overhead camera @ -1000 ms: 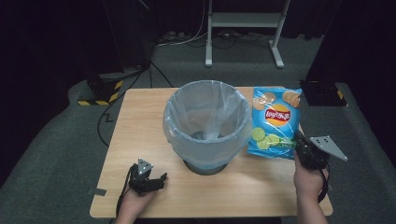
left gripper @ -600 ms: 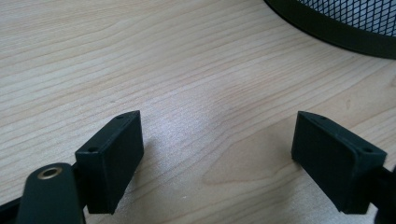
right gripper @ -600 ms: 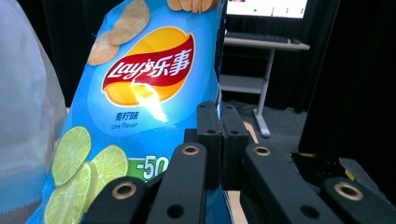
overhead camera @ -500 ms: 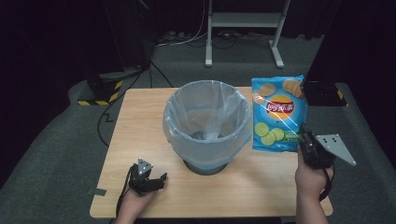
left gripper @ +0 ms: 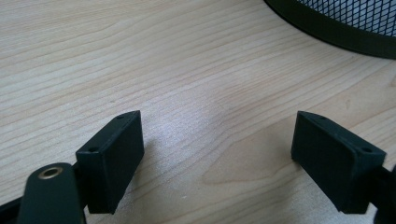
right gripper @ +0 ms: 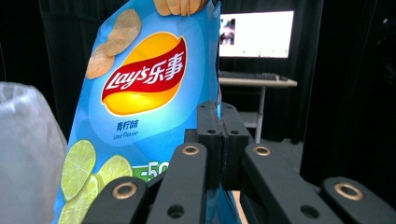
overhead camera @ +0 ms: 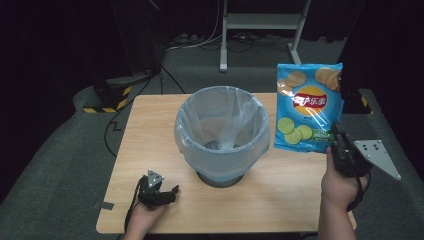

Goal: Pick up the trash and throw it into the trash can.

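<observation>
A blue Lay's chip bag [overhead camera: 309, 106] hangs upright in the air to the right of the bin, clear of the table. My right gripper [overhead camera: 336, 134] is shut on its lower right edge; in the right gripper view the jaws pinch the chip bag [right gripper: 140, 107] at my right gripper [right gripper: 219, 140]. A black mesh bin [overhead camera: 221, 131] lined with a clear plastic bag stands mid-table. My left gripper [overhead camera: 170, 192] rests low at the table's front left, open, with bare wood between the jaws of my left gripper [left gripper: 219, 154].
The wooden table [overhead camera: 150, 130] has bare room left of the bin and along its front. The bin's base [left gripper: 336, 28] lies just ahead of the left gripper. Beyond the table are a white stand [overhead camera: 260, 22], floor cables and a lit monitor [right gripper: 257, 35].
My right gripper has lifted the chip bag off the table and raised it upright beside the bin. The left gripper has stayed put.
</observation>
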{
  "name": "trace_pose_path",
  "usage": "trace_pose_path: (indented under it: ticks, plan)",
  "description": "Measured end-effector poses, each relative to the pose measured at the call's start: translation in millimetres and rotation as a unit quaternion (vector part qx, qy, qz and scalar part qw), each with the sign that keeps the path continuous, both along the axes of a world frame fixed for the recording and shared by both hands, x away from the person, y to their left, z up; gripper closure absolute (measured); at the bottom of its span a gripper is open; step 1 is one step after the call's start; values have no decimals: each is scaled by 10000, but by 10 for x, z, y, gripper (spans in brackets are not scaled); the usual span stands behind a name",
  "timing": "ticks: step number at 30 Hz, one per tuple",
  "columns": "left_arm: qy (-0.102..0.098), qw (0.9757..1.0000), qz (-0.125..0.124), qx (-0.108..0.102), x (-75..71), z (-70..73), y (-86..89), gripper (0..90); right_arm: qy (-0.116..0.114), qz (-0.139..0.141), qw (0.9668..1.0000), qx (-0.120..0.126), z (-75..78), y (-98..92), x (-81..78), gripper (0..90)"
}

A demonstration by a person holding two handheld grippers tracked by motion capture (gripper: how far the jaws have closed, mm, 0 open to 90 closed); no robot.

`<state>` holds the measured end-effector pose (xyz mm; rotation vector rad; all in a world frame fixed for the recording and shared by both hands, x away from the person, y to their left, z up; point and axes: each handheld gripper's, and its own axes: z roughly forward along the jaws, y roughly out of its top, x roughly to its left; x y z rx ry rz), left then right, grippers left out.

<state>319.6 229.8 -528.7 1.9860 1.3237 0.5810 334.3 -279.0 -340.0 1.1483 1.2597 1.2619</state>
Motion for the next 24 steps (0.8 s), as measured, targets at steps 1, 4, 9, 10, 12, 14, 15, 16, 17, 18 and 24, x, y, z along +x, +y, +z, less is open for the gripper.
trace_pose_path:
  ticks: [1,4,9,10,12,14,15,16,17,18,24]
  plan:
    - [0,10000,0,0,0,0,0,169,-53,-2,10000,9,32,1,-8,895]
    - [0,10000,1,0,0,0,0,170,-197,-5,9998,57,129,15,-35,896]
    - [0,10000,-1,0,0,0,0,170,-425,21,9991,62,285,86,-62,896]
    - [0,10000,0,-1,0,0,0,169,-455,32,9989,68,305,99,-65,896]
    - [-1,10000,0,-1,0,0,0,170,-536,58,9985,69,367,133,-70,896]
    - [0,10000,1,-2,0,0,0,170,-611,76,9981,85,420,157,-75,897]
    - [-2,10000,2,-3,0,0,0,170,-658,83,9978,100,455,170,-78,897]
    - [-1,10000,2,-2,0,0,0,170,-703,96,9974,114,491,184,-83,897]
    - [-1,10000,2,-2,0,0,0,170,-763,114,9970,109,538,201,-90,897]
    - [-1,10000,2,-3,0,0,0,170,-805,127,9966,114,575,219,-99,897]
    - [0,10000,2,-2,0,0,0,170,-1023,230,9945,73,761,313,-124,896]
